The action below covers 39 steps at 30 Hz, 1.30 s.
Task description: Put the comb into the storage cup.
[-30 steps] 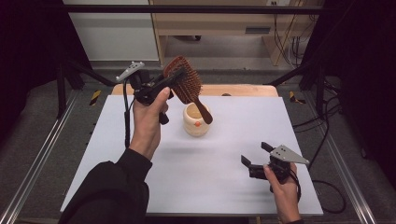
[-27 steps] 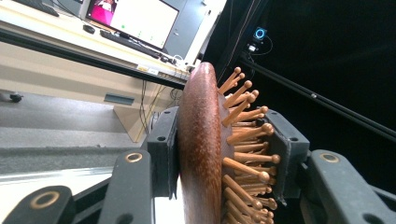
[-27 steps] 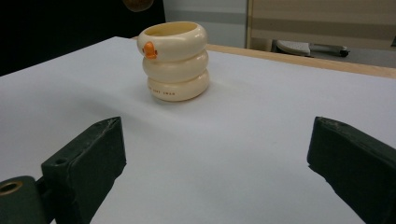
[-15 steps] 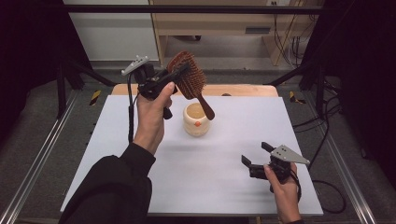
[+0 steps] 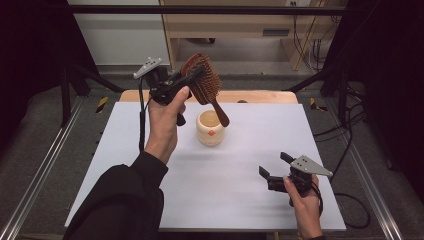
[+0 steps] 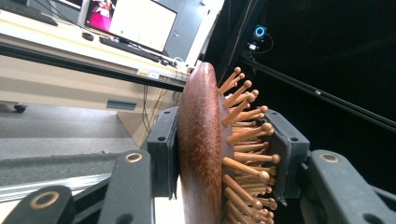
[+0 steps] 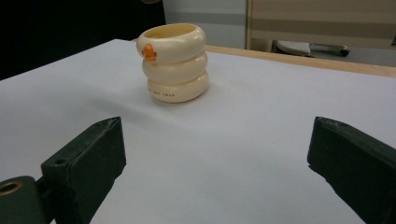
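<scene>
Left gripper [image 5: 192, 79] is clamped on the head of a wooden paddle hairbrush [image 5: 206, 85], held up in the air over the far edge of the table [image 5: 125, 145], left of centre. In the left gripper view one pad presses the smooth brown back and the other sits on the bristle pins [image 6: 243, 140], so the grip looks firm.

Change over the last second: the brush has been tipped further over and carried slightly toward the far edge. Its handle now points down and right, with the tip just above the rim of the cream ringed cup [image 5: 210, 128], at the cup's right side. The cup has not moved, standing upright near the middle of the far half of the table, orange duck bill [image 7: 149, 52] on its rim.

Judgement: this reads as lining the handle up to drop it into the cup. The handle is slanted, so it needs to come more upright and a little left before lowering.

Right gripper [image 5: 274, 169] rests near the near right corner of the table, jaws spread wide with nothing between them, pointed toward the cup and not moved since.
</scene>
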Each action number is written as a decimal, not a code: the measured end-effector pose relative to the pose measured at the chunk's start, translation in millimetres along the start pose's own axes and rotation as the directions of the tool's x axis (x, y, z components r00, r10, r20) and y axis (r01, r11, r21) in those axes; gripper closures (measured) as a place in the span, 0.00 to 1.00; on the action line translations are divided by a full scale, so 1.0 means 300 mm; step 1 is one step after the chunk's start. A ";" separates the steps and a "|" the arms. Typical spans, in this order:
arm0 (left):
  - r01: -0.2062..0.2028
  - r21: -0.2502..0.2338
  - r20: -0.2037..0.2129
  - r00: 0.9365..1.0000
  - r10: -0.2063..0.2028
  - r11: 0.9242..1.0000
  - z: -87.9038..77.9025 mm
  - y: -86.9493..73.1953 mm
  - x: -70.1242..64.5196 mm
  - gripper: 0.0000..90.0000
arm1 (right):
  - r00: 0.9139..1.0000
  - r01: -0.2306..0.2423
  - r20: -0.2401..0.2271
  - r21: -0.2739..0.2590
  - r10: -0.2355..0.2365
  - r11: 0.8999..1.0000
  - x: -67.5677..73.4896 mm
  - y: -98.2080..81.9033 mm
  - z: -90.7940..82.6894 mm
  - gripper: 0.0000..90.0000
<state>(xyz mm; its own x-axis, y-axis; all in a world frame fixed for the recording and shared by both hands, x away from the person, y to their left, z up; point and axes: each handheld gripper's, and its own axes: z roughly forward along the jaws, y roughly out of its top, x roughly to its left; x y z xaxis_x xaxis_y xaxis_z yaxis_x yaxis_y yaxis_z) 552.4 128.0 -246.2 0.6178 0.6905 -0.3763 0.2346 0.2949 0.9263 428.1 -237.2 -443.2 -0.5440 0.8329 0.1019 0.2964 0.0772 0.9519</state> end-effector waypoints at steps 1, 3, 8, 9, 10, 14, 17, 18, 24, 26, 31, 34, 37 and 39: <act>-0.001 -0.001 -0.002 1.000 0.001 1.000 -0.001 0.003 0.003 0.58 | 1.000 0.001 -0.001 -0.001 -0.001 1.000 0.000 0.000 0.000 0.05; -0.001 -0.004 -0.006 1.000 0.001 1.000 -0.004 0.007 0.007 0.58 | 1.000 0.002 -0.001 0.000 -0.002 1.000 0.000 0.000 0.001 0.05; 0.002 -0.010 -0.011 1.000 -0.003 1.000 -0.009 0.012 0.016 0.58 | 1.000 0.003 0.000 -0.002 -0.003 1.000 0.000 0.001 0.001 0.05; 0.003 -0.011 -0.013 1.000 -0.003 1.000 -0.010 0.012 0.018 0.58 | 1.000 0.004 -0.001 -0.002 -0.004 1.000 0.000 0.001 0.001 0.05; 0.002 -0.012 -0.013 1.000 -0.003 1.000 -0.011 0.013 0.020 0.58 | 1.000 0.007 -0.001 -0.001 -0.007 1.000 0.000 0.001 0.001 0.05; 0.005 -0.012 -0.014 1.000 -0.005 1.000 -0.013 0.015 0.023 0.58 | 1.000 0.006 -0.002 0.002 -0.006 1.000 0.002 0.001 0.002 0.05; 0.006 -0.018 -0.013 1.000 -0.007 1.000 -0.015 0.017 0.024 0.58 | 1.000 0.003 -0.005 -0.002 -0.003 1.000 0.003 0.002 0.002 0.05; 0.009 -0.023 -0.013 1.000 -0.009 1.000 -0.015 0.018 0.024 0.58 | 1.000 0.004 -0.006 -0.002 -0.004 1.000 0.003 0.002 0.002 0.05; 0.007 -0.032 -0.032 0.999 -0.008 0.999 -0.013 0.019 0.033 0.58 | 1.000 0.005 -0.006 -0.003 -0.005 1.000 0.004 0.002 0.001 0.05; 0.008 -0.040 -0.040 0.999 -0.009 0.999 -0.015 0.020 0.037 0.58 | 1.000 0.004 -0.007 0.000 -0.004 1.000 0.005 0.002 0.002 0.05; 0.002 -0.052 -0.051 0.999 -0.004 0.999 -0.024 0.027 0.043 0.58 | 1.000 0.005 -0.005 0.000 -0.005 1.000 0.005 0.002 0.002 0.05; -0.003 -0.053 -0.052 0.999 0.000 0.999 -0.026 0.030 0.049 0.58 | 1.000 0.004 -0.007 0.000 -0.004 1.000 0.007 0.002 0.001 0.05; -0.010 -0.055 -0.057 0.998 0.007 0.998 -0.026 0.031 0.057 0.58 | 1.000 0.007 -0.007 -0.001 -0.007 1.000 0.007 0.002 0.002 0.05; -0.012 -0.055 -0.061 0.998 0.008 0.998 -0.025 0.031 0.065 0.58 | 1.000 0.007 -0.007 0.000 -0.007 1.000 0.008 0.002 0.002 0.05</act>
<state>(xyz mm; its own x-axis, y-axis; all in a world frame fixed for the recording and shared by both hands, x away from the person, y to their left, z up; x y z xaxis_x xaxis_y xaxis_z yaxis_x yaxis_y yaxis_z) 561.0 149.1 -245.1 0.5728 0.7319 -0.3690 0.1857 0.3226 0.9282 427.5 -234.9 -442.5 -0.5513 0.8286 0.0976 0.2925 0.0825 0.9527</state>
